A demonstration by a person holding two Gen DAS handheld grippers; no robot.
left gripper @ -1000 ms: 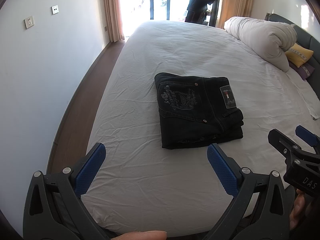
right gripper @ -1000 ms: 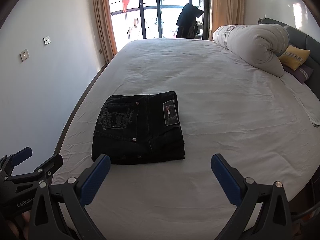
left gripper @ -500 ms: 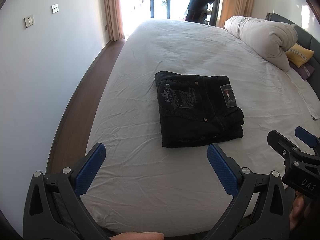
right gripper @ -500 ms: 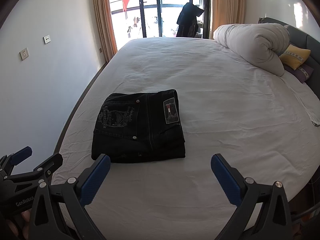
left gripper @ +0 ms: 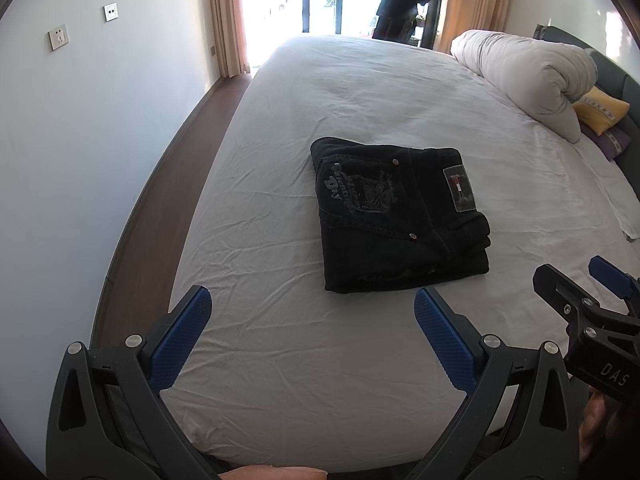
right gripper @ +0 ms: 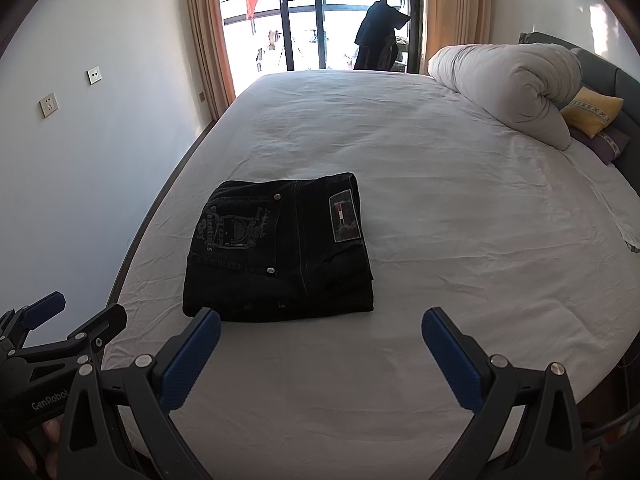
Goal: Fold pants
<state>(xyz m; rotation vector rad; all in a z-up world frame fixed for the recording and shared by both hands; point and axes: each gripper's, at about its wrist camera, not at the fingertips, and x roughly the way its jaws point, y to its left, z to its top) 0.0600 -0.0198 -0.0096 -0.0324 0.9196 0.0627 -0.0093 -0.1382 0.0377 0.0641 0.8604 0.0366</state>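
Black pants [left gripper: 400,216] lie folded into a compact rectangle on the white bed [left gripper: 360,92], back pocket and label patch facing up. They also show in the right wrist view [right gripper: 280,248]. My left gripper [left gripper: 310,320] is open and empty, held above the bed's near edge, short of the pants. My right gripper [right gripper: 320,340] is open and empty, also just short of the pants. Each gripper shows at the edge of the other's view, the right one [left gripper: 580,300] and the left one [right gripper: 60,328].
A rolled white duvet [right gripper: 508,88] and yellow and purple pillows [right gripper: 592,114] lie at the bed's right by the dark headboard. A wall runs along the left with a strip of wooden floor [left gripper: 160,200]. A balcony door with curtains stands beyond the bed.
Both grippers have drifted very slightly; the pants stay folded and still. Both stay open.
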